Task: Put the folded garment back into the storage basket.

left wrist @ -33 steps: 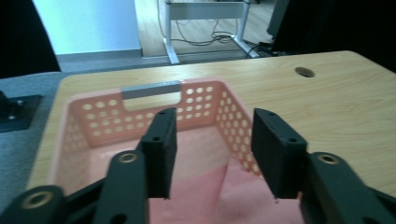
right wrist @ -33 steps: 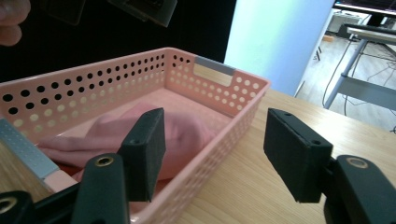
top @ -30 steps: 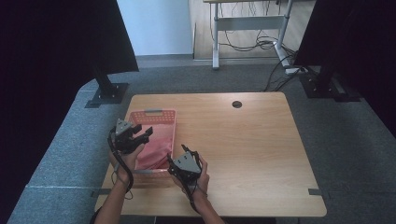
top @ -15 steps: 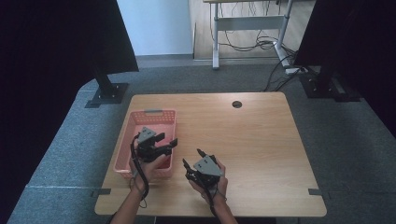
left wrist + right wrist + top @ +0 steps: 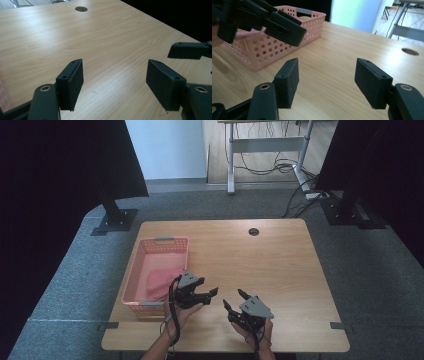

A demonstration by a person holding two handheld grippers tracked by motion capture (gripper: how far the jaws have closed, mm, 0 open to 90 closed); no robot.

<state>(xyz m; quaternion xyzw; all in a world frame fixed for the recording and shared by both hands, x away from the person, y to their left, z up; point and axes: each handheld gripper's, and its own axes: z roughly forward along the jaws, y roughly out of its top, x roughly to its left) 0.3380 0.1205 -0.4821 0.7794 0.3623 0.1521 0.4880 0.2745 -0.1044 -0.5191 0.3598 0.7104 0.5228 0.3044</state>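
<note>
Though half-hidden, pink cloth (image 5: 161,281) in basket (image 5: 159,241)

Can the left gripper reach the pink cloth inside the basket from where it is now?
Probably yes. The left gripper is open and empty, just beside the pink basket, whose top is open. The pink cloth lies uncovered inside, so only the low basket wall stands between them.

The basket (image 5: 159,251) is salmon pink, its walls dotted with rows of round holes, with grey handles. A pink cloth (image 5: 159,279) lies inside. The tabletop (image 5: 280,265) is pale wood with fine grain. Both grippers have black jaws and grey top plates. The floor is grey.
</note>
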